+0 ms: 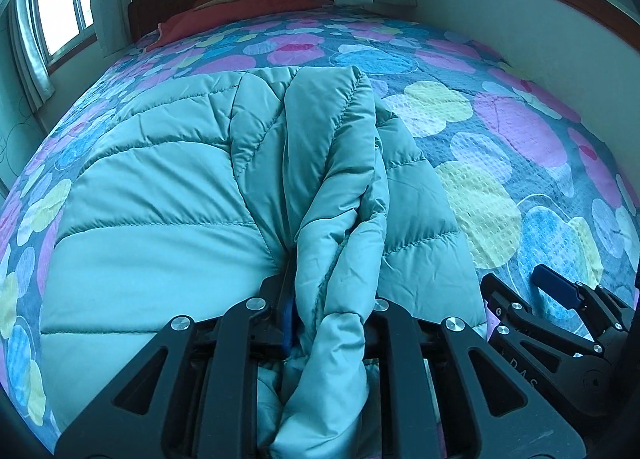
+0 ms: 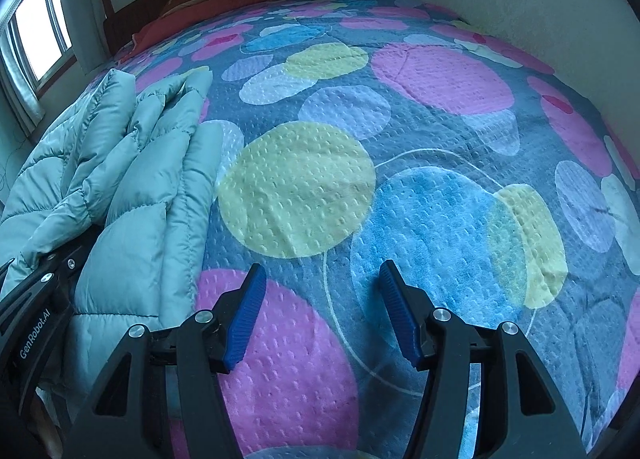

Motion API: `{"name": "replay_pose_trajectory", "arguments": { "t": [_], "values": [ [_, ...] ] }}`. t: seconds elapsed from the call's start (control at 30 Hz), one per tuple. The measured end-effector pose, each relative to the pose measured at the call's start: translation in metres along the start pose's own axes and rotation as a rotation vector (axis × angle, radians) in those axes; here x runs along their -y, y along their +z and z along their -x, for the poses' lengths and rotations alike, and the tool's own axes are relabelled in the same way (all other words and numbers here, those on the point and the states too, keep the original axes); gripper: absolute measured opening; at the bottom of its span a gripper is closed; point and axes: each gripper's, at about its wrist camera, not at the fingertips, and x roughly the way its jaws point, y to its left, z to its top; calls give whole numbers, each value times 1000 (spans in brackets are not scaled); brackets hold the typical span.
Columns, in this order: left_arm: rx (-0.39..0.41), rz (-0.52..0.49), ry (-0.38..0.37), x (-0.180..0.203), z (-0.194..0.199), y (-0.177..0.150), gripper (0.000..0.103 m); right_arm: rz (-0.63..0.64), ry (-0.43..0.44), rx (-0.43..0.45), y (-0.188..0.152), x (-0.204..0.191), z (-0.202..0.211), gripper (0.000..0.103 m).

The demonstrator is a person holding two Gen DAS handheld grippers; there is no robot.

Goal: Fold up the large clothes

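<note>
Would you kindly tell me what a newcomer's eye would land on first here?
First, the pale teal quilted jacket lying on the bed's left side, a bunched fold of it pinched in the left gripper. Next, the bedspread with big pastel circles, over which the right gripper hangs open and empty.

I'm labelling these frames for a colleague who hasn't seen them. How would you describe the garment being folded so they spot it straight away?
Start at the bed, covered by a spread of pink, blue and yellow circles. On its left part lies a pale teal quilted puffer jacket, one padded fold bunched in the left tool. It is the only plain, stitched-panel item; the red blanket lies far off by the headboard.
</note>
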Motion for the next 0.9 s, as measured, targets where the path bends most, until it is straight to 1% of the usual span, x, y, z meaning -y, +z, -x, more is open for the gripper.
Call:
{"name": "replay_pose_trajectory", "arguments": {
  "t": [0.1,0.17,0.23,0.37,0.43,0.53,0.63,0.73,0.9],
  "values": [
    [2,3,-14,2,7,1,16,9,-11,4,-1,-1,1,59],
    [3,12,-39,1,15,1,21,13,-17,4,-1,0,2,59],
    [9,23,-84,-1,28,0,33,11,-25,5,-2,1,4,59],
    [50,50,-178,-10,62,-4,47,-6,-39,5,-1,9,9,59],
    [82,68,-215,-19,81,-5,54,-16,-43,4,-1,13,11,59],
    [130,115,-217,-44,101,-8,57,-26,-47,12,1,16,18,59],
    [140,222,-205,-84,106,-11,57,-34,-42,20,4,17,24,59],
    [141,356,-170,-131,98,-17,58,-41,-27,29,8,15,31,59],
    [84,624,-145,-206,68,-36,58,-36,10,48,18,1,41,59]
  ]
}}
